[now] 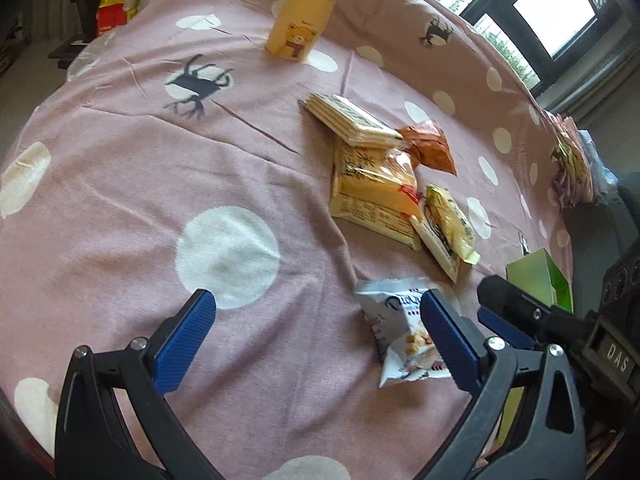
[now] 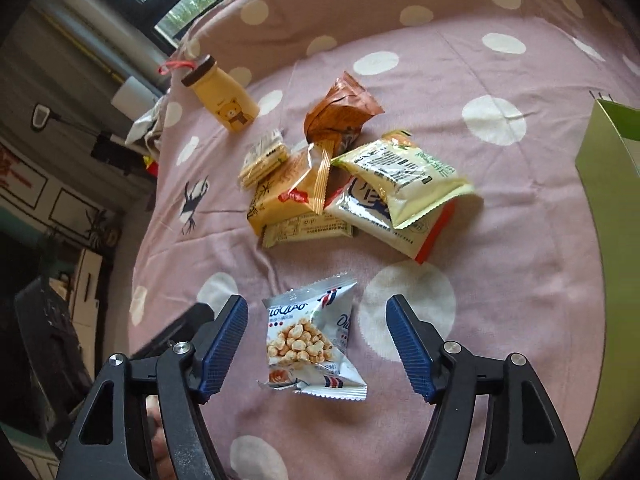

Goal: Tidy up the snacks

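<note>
We saw the silver snack packet [image 2: 316, 338] lying flat on the pink dotted cloth [image 2: 460, 240], between the fingers of the right gripper [image 2: 316, 344], which stood apart without touching it. The left gripper [image 1: 318, 336] was spread wide over bare cloth, holding nothing. Beyond lay the snack pile [image 2: 340, 184], then the yellow bottle [image 2: 226, 98]; a green box [image 2: 608, 168] stood at the right.

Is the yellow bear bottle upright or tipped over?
Upright. The yellow bear bottle stands on its base on the pink spotted cloth, dark cap on top, apart from the snack pile.
</note>
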{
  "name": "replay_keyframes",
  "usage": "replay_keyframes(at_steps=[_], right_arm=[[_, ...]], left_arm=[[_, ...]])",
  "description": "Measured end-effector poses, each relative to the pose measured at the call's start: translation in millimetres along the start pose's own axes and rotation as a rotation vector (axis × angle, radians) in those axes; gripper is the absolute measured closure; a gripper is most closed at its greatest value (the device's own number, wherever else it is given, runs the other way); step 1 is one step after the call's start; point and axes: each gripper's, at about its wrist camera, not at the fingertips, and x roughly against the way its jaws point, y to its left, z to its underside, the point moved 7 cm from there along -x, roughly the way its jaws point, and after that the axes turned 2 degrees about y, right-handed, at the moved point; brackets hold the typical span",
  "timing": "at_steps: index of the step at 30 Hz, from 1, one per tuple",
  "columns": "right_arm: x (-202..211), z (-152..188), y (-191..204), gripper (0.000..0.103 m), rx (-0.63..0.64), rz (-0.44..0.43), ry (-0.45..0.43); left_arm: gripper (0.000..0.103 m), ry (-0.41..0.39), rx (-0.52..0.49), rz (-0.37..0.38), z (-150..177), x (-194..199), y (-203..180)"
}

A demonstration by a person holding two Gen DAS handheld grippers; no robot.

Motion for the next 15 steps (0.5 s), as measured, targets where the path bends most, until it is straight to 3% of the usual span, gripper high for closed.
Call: replay_keyframes(at_steps=[6, 9, 12, 15], right_arm=[[-11, 0, -8, 0.031, -0.078, -0.094, 0.047], [-23, 5, -6, 0.031, -0.087, -0.152, 0.117], [-32, 9, -5, 0.032, -0.078, -0.135, 0.143], [-38, 12, -4, 0.033, -0.067, -0.135, 0.162]], left_arm=[[0.002, 0.093, -0.071, 0.073, 17, -19, -30], [0.011, 0.136, -0.075, 0.074, 25, -30, -35], [0.016, 0.152, -0.089, 0.092, 30, -34, -40], [0.028, 0.159, -0.108, 0.122, 34, -36, -47]])
